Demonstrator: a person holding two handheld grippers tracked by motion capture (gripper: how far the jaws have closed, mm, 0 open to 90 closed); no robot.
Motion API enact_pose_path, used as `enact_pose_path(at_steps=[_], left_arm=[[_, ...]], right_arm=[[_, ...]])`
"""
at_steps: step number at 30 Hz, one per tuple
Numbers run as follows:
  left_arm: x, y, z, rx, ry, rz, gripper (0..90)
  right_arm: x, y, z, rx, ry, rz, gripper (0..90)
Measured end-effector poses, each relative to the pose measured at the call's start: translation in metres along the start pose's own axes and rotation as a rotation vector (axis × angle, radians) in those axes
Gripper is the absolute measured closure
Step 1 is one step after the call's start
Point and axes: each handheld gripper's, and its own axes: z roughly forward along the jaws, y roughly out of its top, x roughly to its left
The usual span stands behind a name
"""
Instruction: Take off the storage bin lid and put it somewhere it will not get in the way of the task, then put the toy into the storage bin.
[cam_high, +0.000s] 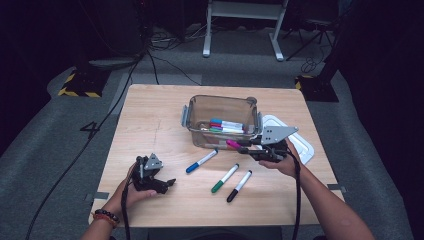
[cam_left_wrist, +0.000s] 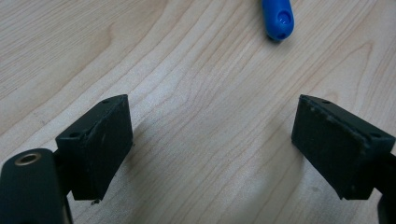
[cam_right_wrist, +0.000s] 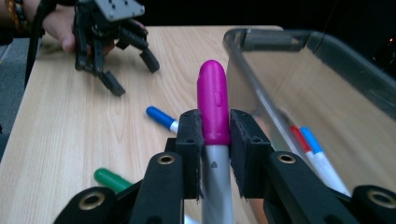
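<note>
The work in hand was gathering markers into the clear bin (cam_high: 220, 107), which stood toward the far edge of the table (cam_high: 150, 115), right of its middle, with several markers already lying in it. The right gripper (cam_high: 243, 148) had its jaws clamped on the pink marker (cam_right_wrist: 213, 105), gripping it at the seam of cap and grey barrel, cap pointing ahead, and held it clear of the tabletop just outside the bin's near wall. The step looked like the carry: the next move would call for lifting the marker over that near rim, then parting the jaws above the bin's open middle. The left gripper (cam_high: 167, 184) rested low near the table's near-left corner, its jaws apart over bare wood and holding nothing; the cap of the blue marker (cam_left_wrist: 278, 18) lay just ahead of them. That blue marker, a green marker (cam_high: 225, 178) and a black marker (cam_high: 239, 186) lay on the near half of the table, apart from one another. A white lid (cam_high: 302, 145) lay by the right edge, beside the bin. The room above the bin seemed open; its near rim was the only edge to clear.
</note>
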Motion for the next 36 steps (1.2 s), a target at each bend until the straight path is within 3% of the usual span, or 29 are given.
enact_pose_path(at_steps=[16, 36], left_arm=[[0.000, 0.000, 0.000, 0.000, -0.001, 0.001, 12.9], [0.000, 0.000, 0.000, 0.000, 0.000, 0.000, 13.0]], right_arm=[[-0.035, 0.057, -0.009, -0.026, -0.061, -0.049, 74.5], [-0.085, 0.077, 0.039, 0.090, -0.079, -0.049, 74.5]])
